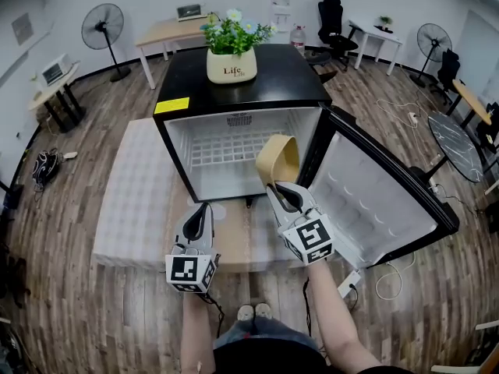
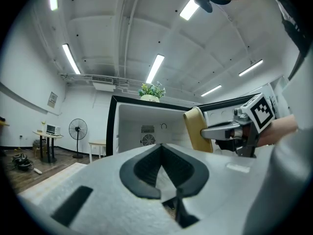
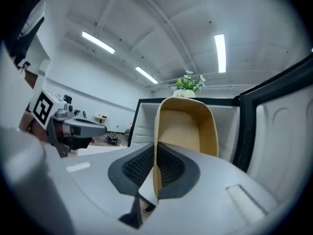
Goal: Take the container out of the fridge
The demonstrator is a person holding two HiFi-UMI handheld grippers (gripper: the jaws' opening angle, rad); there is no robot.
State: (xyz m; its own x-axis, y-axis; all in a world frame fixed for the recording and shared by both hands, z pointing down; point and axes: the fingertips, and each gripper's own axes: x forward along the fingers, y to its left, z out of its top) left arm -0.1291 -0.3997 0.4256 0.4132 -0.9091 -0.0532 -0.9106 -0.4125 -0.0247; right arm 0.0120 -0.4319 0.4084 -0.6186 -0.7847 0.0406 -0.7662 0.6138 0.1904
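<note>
container [image 1: 278, 158]: tan, open-topped, turned on its side; carried in the air at the mouth of the fridge [image 1: 234, 80], right side, just beside the hinge edge of the open door [image 1: 374, 201]. Whether it is fully clear of the cavity cannot be told.
right claw [image 1: 279, 187]: jaws drawn together, clamped on one thin wall of the container [image 3: 188, 126]; one pad inside, one outside.
right claw pose: points level at the fridge opening, rolled so that its marker cube faces up and toward the person; forearm reaches in from the near edge.
left claw [image 1: 206, 207]: jaws together, nothing between them, touching nothing.
left claw pose: points level toward the fridge, left of the right claw and nearer the person, over the counter [image 1: 132, 201].
fridge: black, standing on the counter, door swung open to the right.
</note>
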